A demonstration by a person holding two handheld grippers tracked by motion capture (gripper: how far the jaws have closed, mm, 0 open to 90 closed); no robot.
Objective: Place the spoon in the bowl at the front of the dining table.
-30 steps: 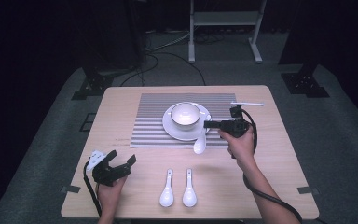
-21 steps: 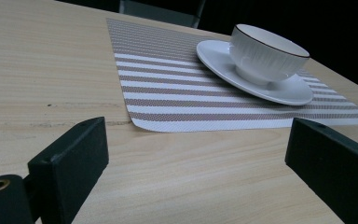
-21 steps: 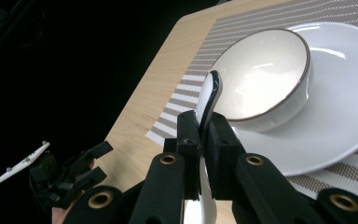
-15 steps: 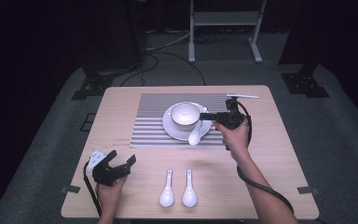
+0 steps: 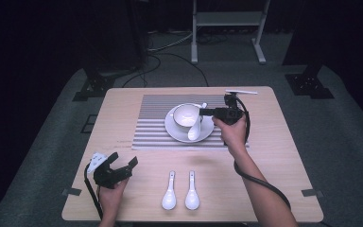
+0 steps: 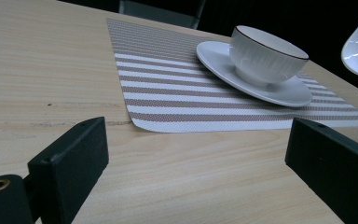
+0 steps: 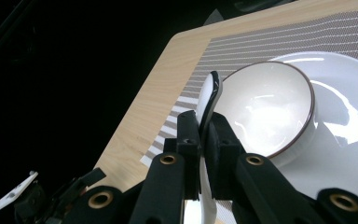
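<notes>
Right gripper view shows the right gripper [image 7: 204, 135] clamped on a glossy white ceramic spoon [image 7: 209, 100]; its scoop should be lowered gently inside the ribbed white bowl [image 7: 265, 109]; the left gripper [image 5: 118, 165] rests with jaws apart.

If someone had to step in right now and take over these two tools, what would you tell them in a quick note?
Right hand-held gripper: shut on a white spoon, held above the saucer beside the bowl; the spoon's scoop hangs low near the saucer's front edge.
Left hand-held gripper: open, holding nothing, resting at the table's near left corner.
Bowl and saucer sit on the striped placemat.
Two more white spoons lie side by side at the near edge, untouched.
Done: one spoon picked up and brought to the bowl.
Left: probably set it down in the bowl or saucer, then perhaps deal with the other two.
</notes>
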